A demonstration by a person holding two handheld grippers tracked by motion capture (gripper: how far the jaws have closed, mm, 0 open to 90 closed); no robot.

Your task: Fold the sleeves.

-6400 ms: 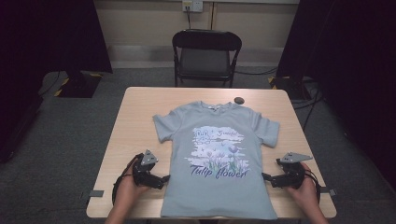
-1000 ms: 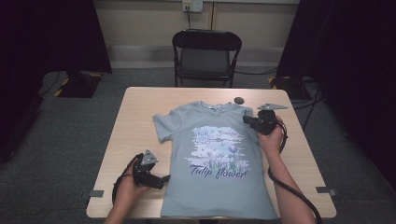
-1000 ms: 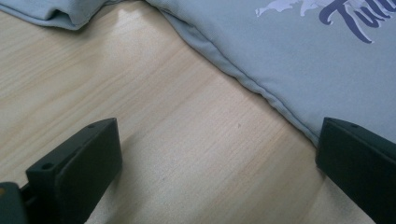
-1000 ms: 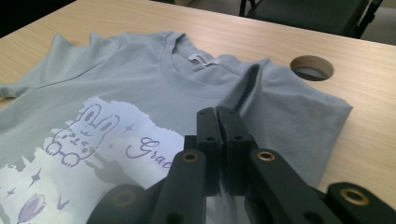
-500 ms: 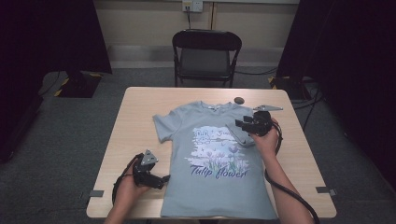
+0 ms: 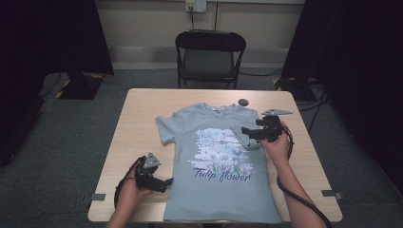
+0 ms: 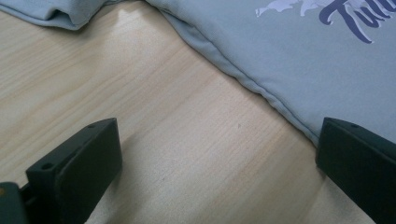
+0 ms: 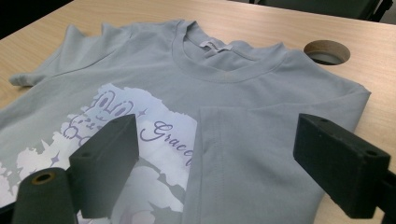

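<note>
A light blue T-shirt (image 6: 218,164) with a "Tulip flower" print lies flat on the wooden table (image 6: 142,118), collar at the far side. Its right sleeve (image 6: 241,135) is folded inward over the chest. My right gripper (image 6: 247,131) hovers just above that fold. In the right gripper view my right gripper (image 8: 217,135) is open, and the folded sleeve (image 8: 252,154) lies flat between and below the jaws. My left gripper (image 6: 166,183) rests by the shirt's left side near the hem. It (image 7: 219,158) is open, with bare table (image 7: 140,93) and the shirt's edge (image 7: 303,60) in front.
A round cable hole (image 6: 243,101) sits in the table just beyond the collar, seen also in the right gripper view as the hole (image 8: 327,50). A black folding chair (image 6: 209,52) stands behind the table. Dark curtains hang at both sides.
My right gripper went from the shirt's lower right corner up to the right sleeve, then leftward, and the sleeve now lies folded over the chest. The left gripper stayed put.
</note>
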